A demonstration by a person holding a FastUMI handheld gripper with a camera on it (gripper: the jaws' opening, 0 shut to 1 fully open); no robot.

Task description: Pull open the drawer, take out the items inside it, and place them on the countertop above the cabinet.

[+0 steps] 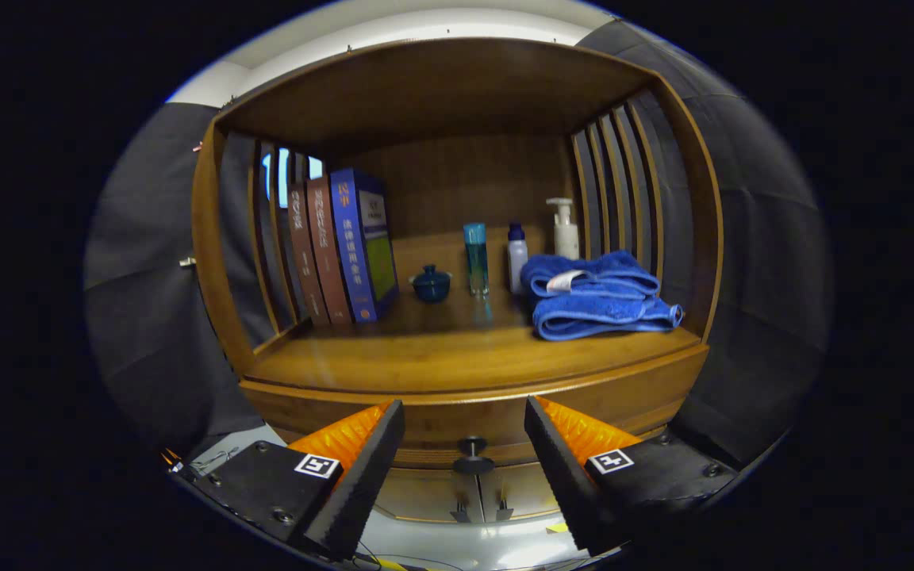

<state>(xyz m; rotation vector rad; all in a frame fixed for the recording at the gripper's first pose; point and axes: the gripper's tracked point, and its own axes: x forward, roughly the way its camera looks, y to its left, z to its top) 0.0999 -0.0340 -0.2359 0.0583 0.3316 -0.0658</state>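
A wooden cabinet stands ahead, with an open shelf on top whose countertop (441, 357) is bare at the front. Below its front edge is the drawer front (465, 432), closed, with a small dark round knob (472, 446) on it. My gripper (465, 412) is open, its two fingers spread wide on either side of the knob and a little short of it, touching nothing. What lies inside the drawer is hidden.
On the countertop stand three books (342, 246) leaning at the left, a small dark lidded cup (431, 283), a teal bottle (475, 258), a small white bottle (517, 258), a pump bottle (565, 226) and folded blue towels (596, 297) at the right. Slatted sides enclose the shelf.
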